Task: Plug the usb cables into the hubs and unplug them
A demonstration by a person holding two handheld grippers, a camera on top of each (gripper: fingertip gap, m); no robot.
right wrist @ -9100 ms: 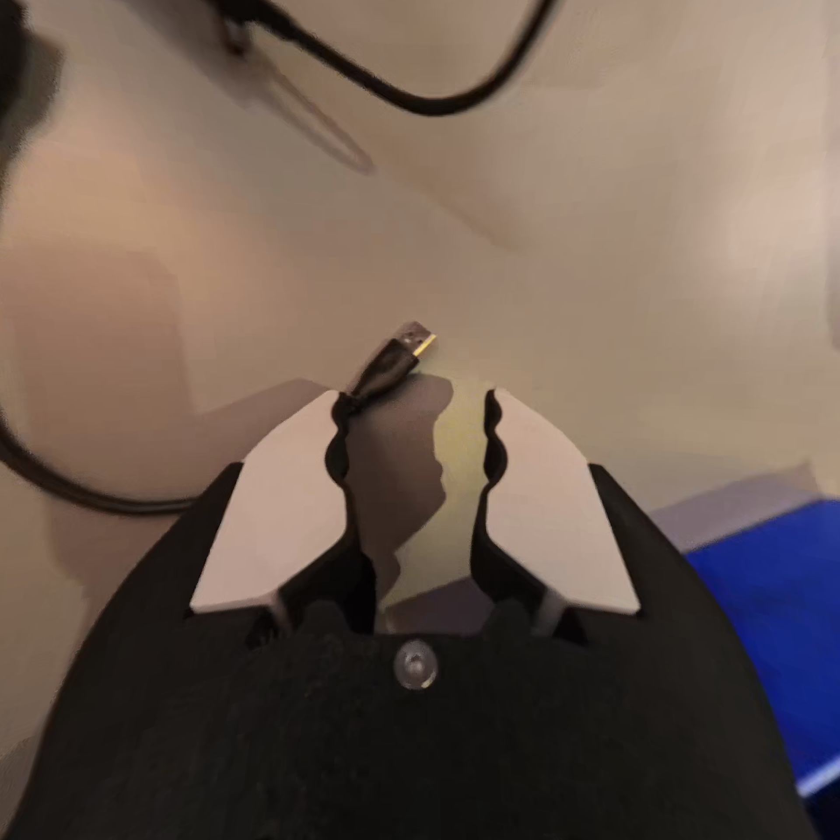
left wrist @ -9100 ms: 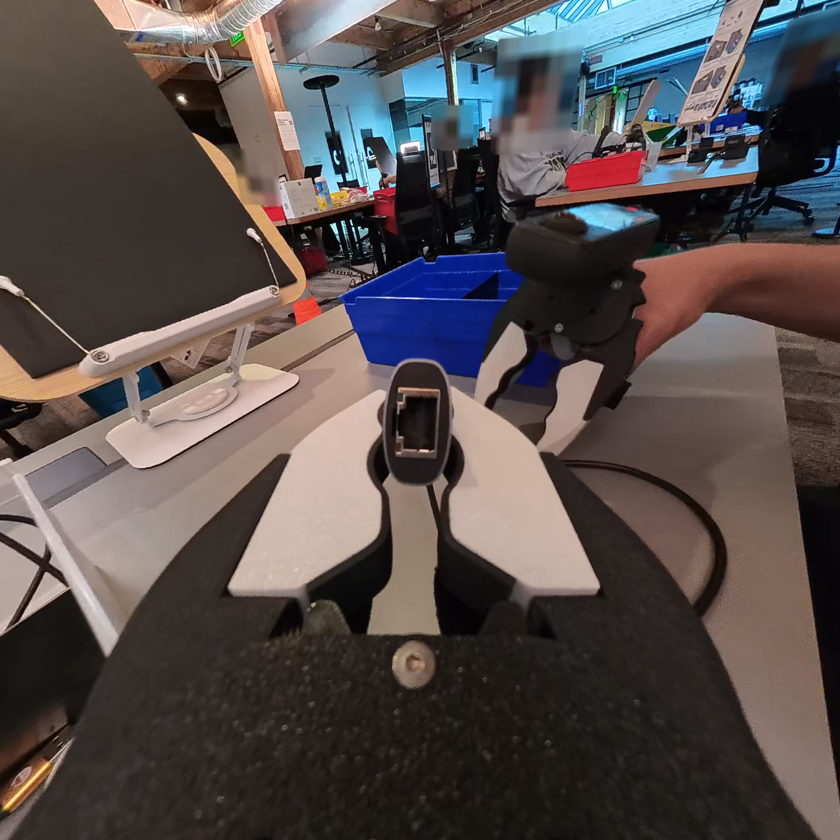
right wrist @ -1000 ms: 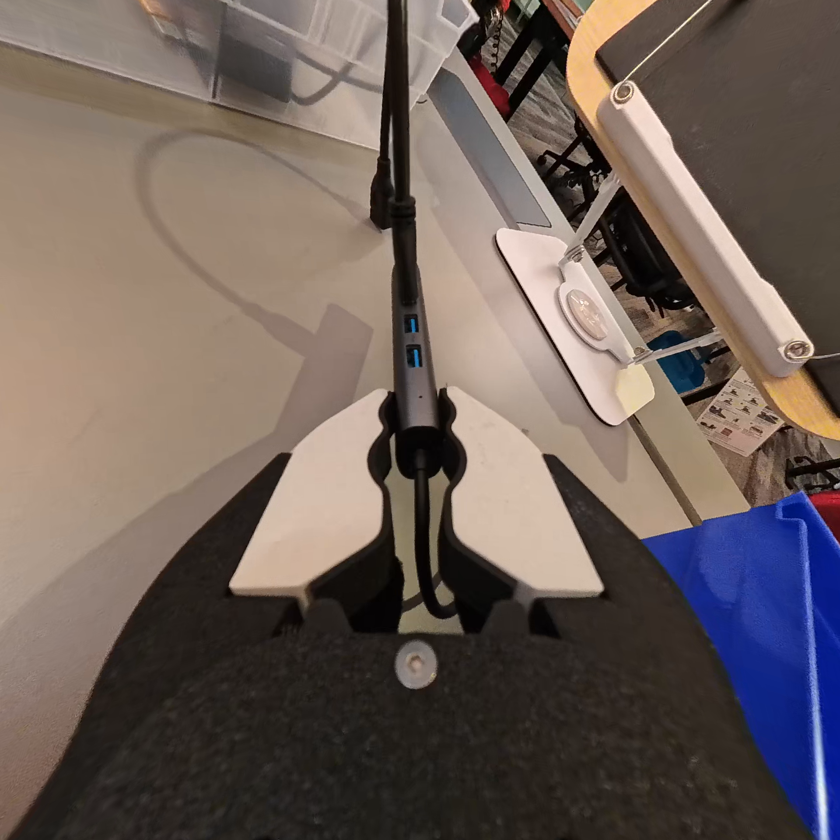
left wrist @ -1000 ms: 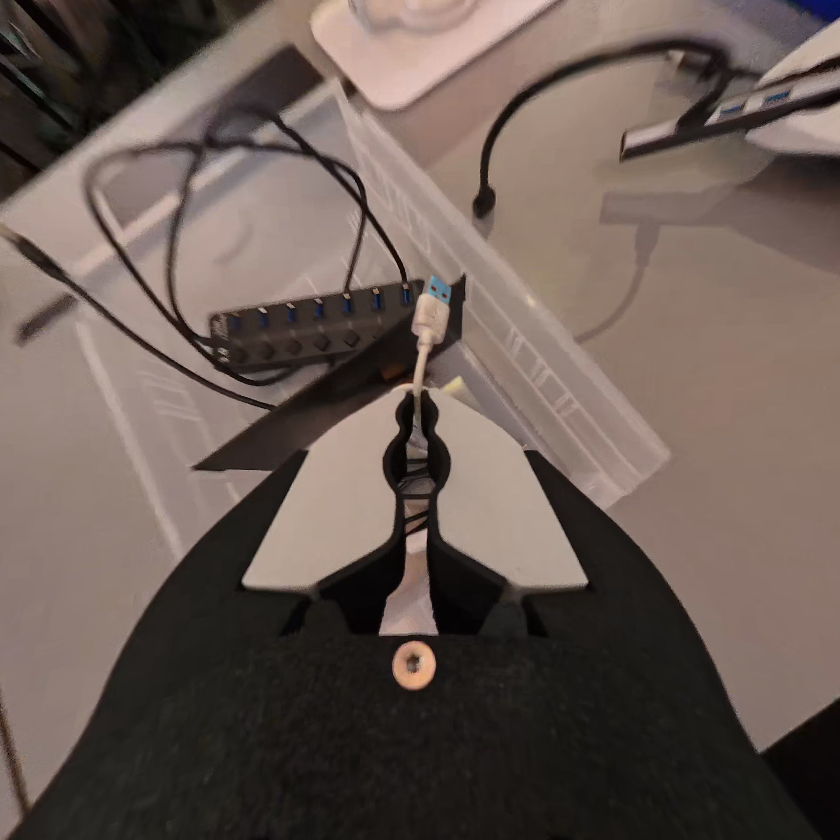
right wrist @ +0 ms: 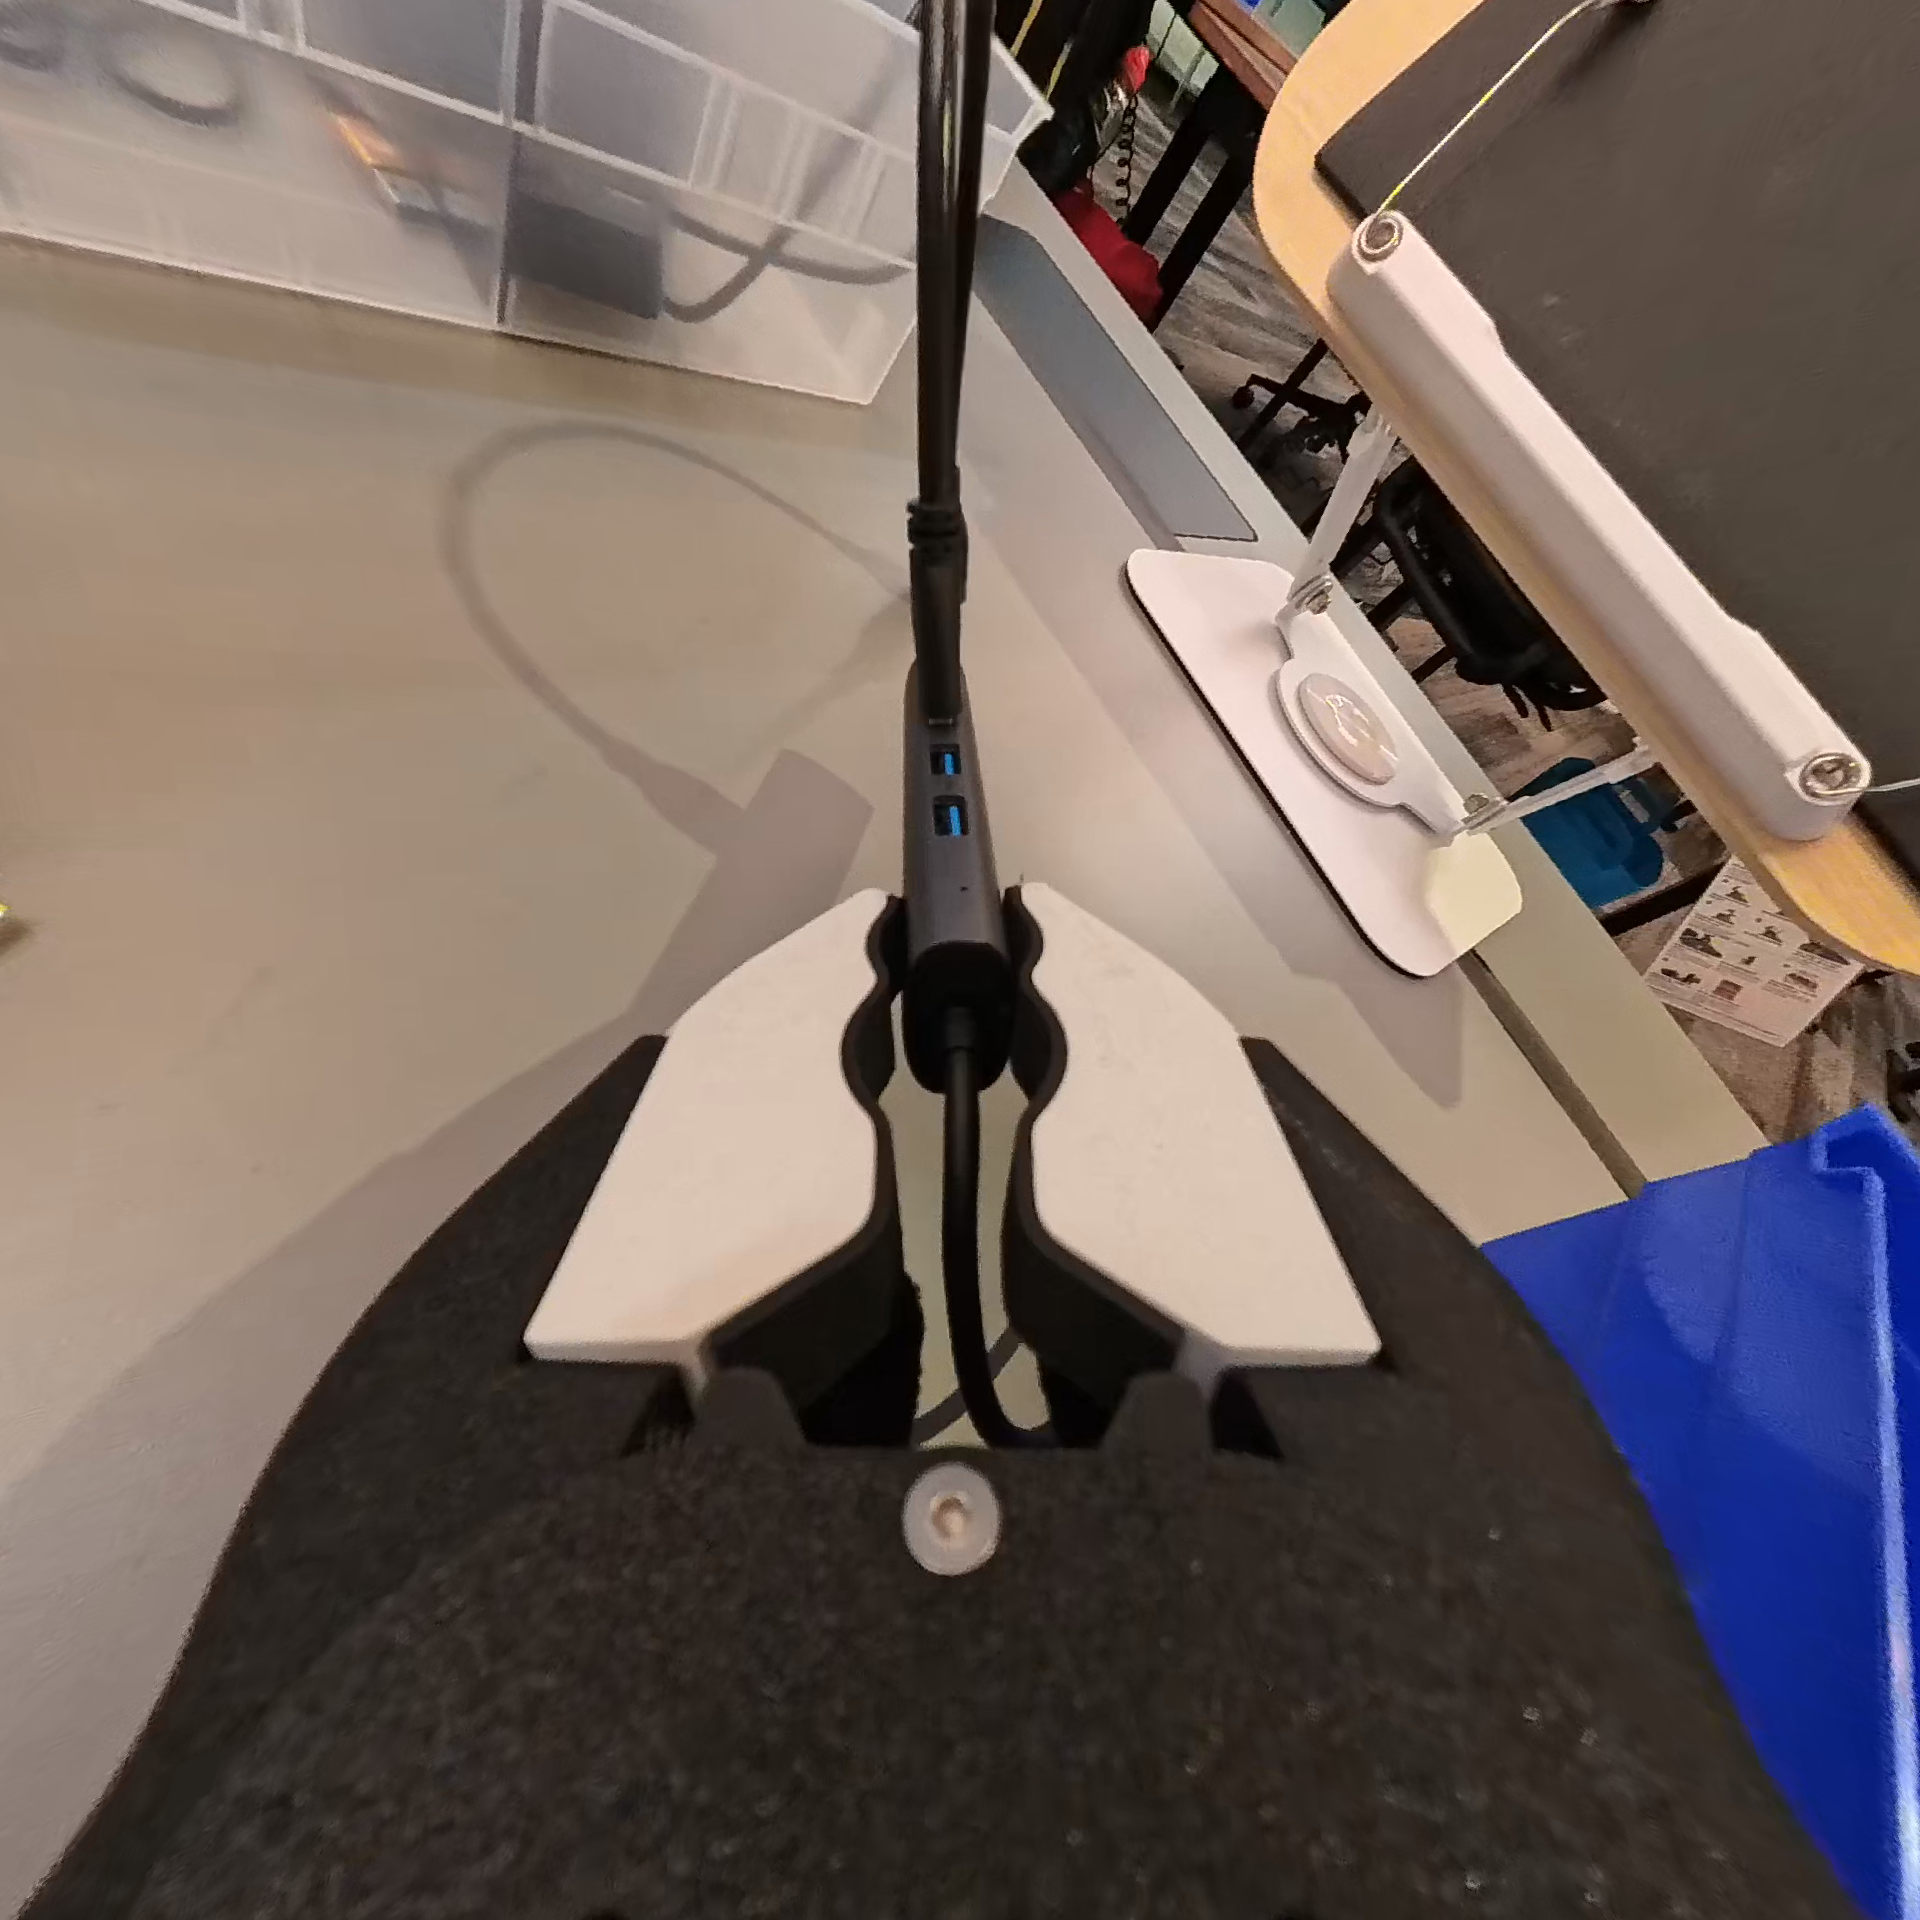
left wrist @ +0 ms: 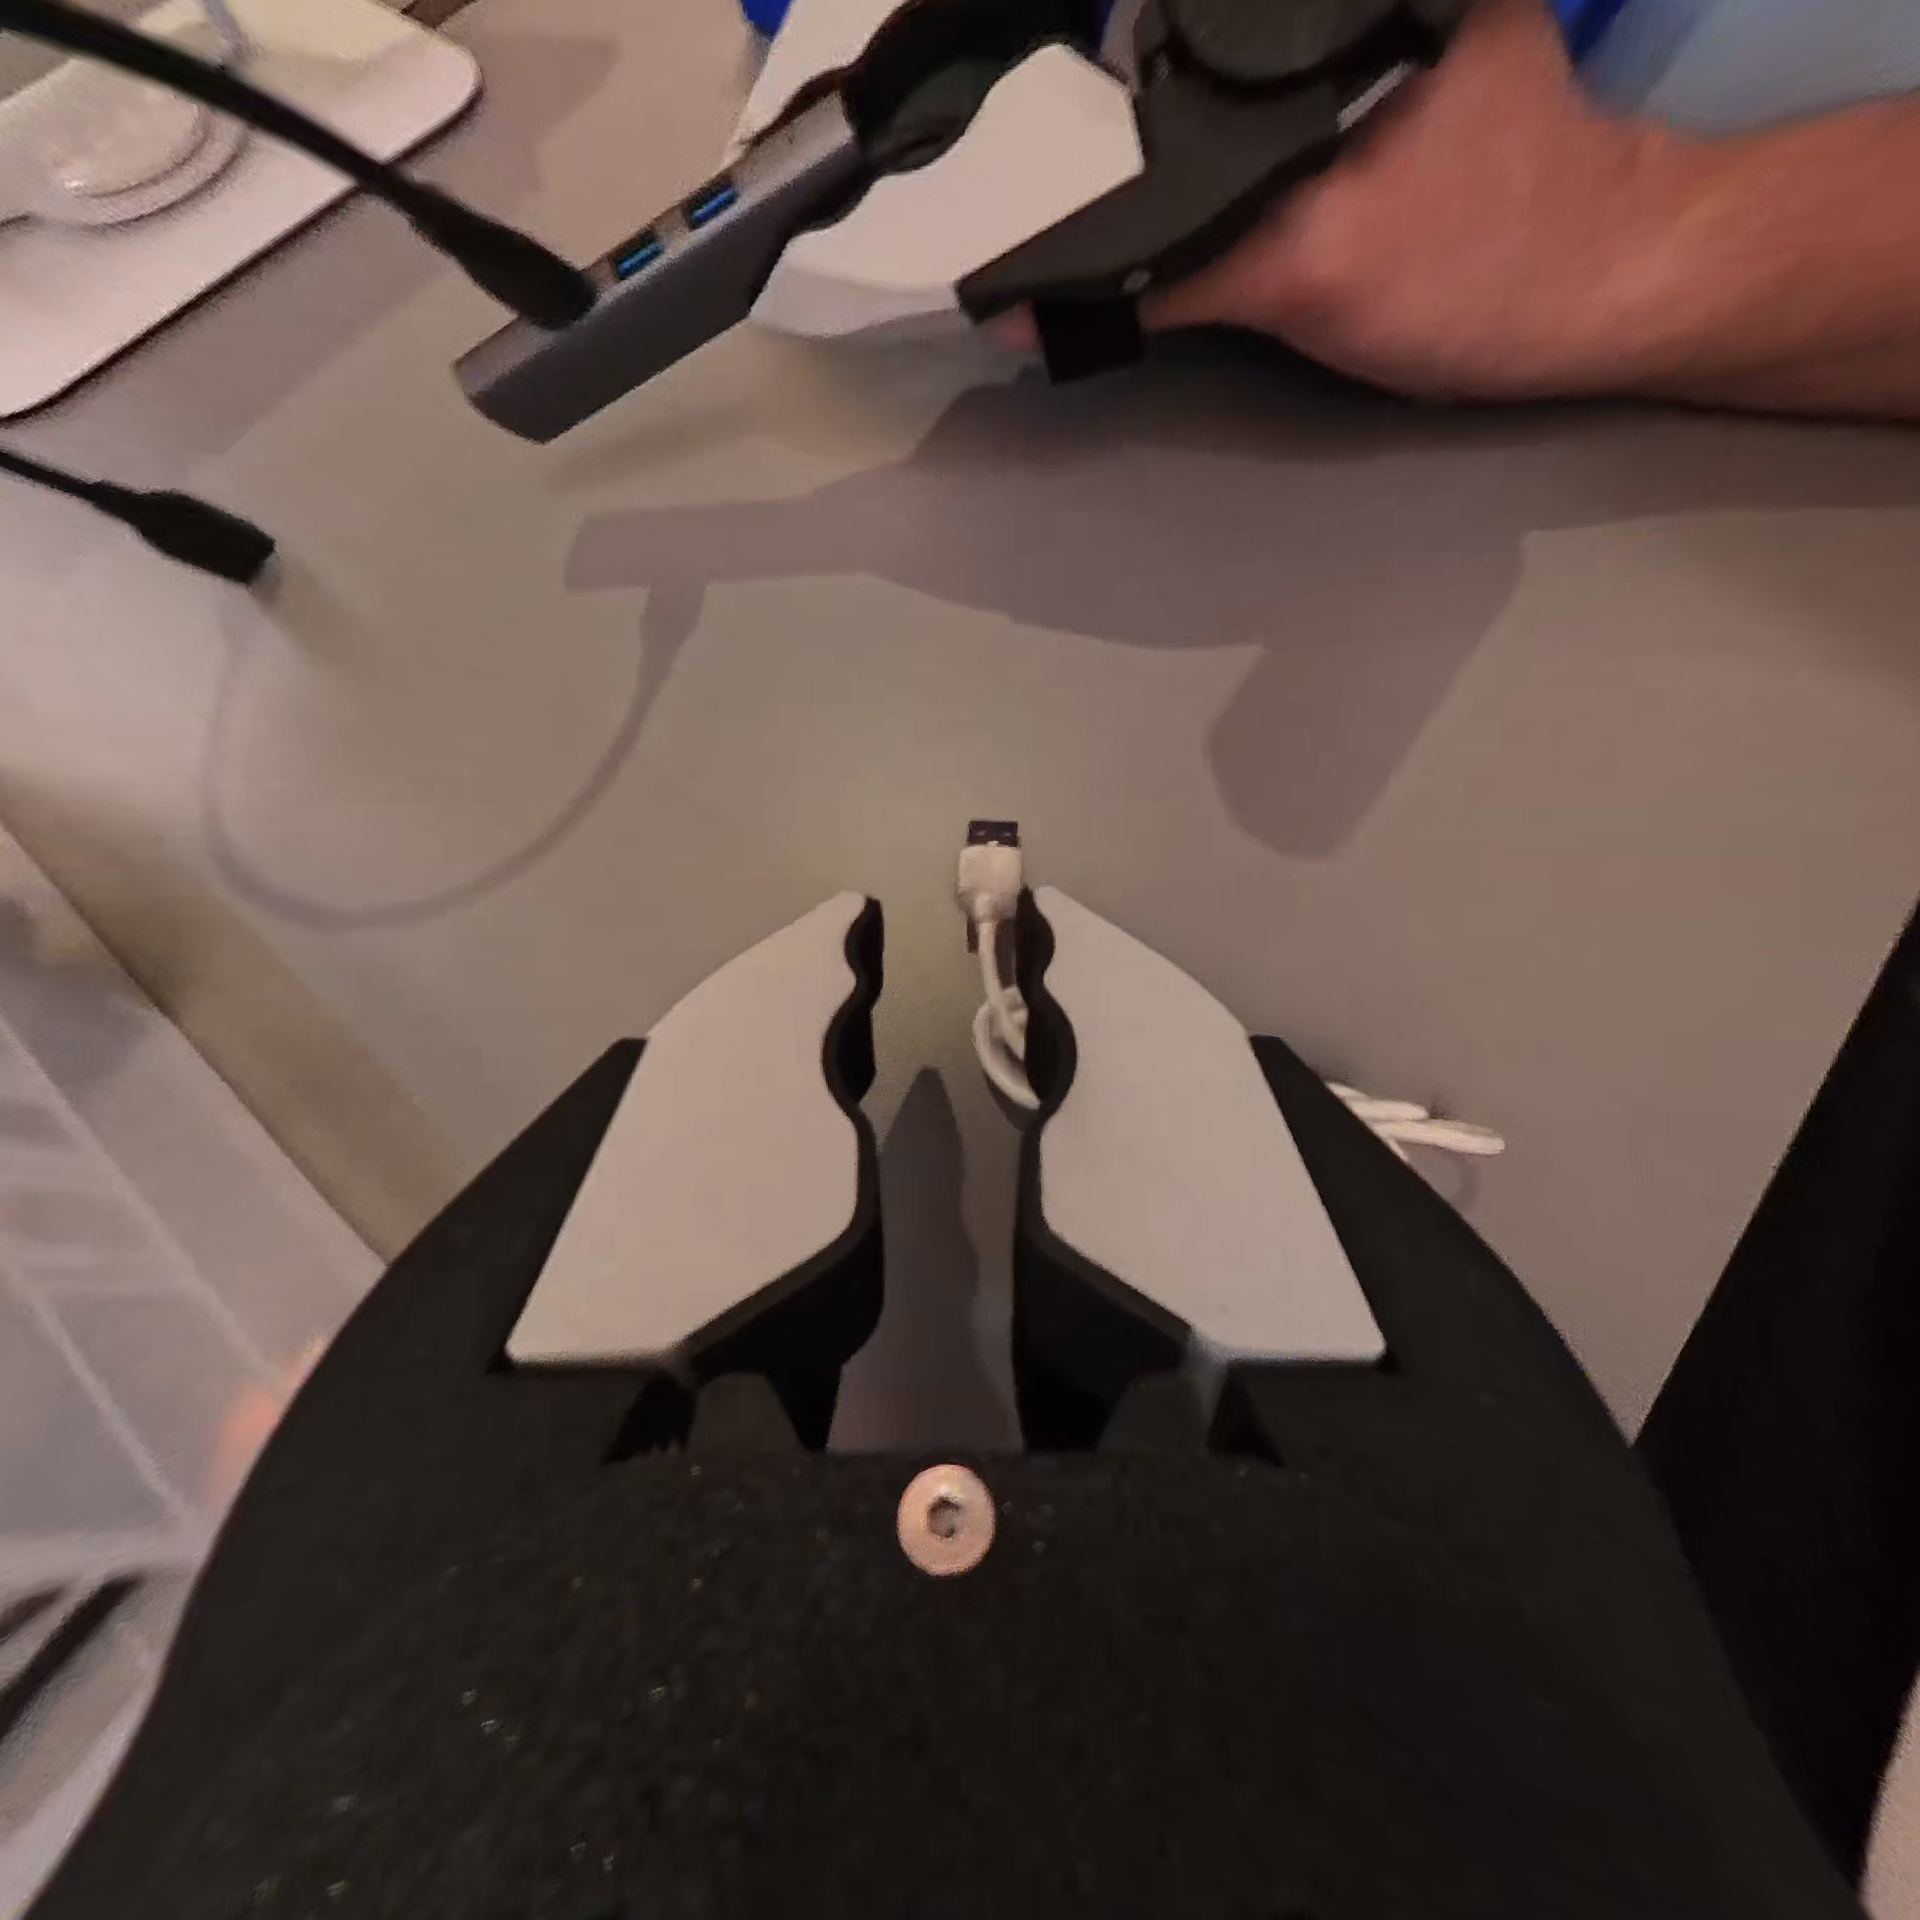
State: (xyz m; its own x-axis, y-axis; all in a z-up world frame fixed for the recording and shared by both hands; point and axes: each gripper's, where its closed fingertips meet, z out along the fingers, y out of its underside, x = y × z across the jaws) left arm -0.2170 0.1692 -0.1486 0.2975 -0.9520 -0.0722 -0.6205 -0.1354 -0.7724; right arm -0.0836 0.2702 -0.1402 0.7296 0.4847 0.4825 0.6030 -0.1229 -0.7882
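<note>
My left gripper [left wrist: 954, 904] is open over the grey table. A white USB cable [left wrist: 992, 883] lies on the table between its jaws, beside the right finger, plug pointing away. My right gripper [right wrist: 954, 904] is shut on the end of a slim grey hub [right wrist: 948, 831], held above the table. The hub shows two blue ports, and a black cable [right wrist: 940, 312] is plugged into its far end. In the left wrist view the hub [left wrist: 644, 312] and the right gripper [left wrist: 831, 135] show at the top, held by a hand [left wrist: 1558, 239].
A clear plastic bin [right wrist: 520, 187] with cables and another hub sits at the far left. A white stand base [right wrist: 1320, 748] carrying a tilted board [right wrist: 1610, 364] stands on the right. A blue bin [right wrist: 1766, 1455] is near right. A loose black plug [left wrist: 208, 535] lies left.
My left gripper has swung from over the clear bin to the open table, opened and let go of the white USB cable. The right gripper still holds the grey hub.
</note>
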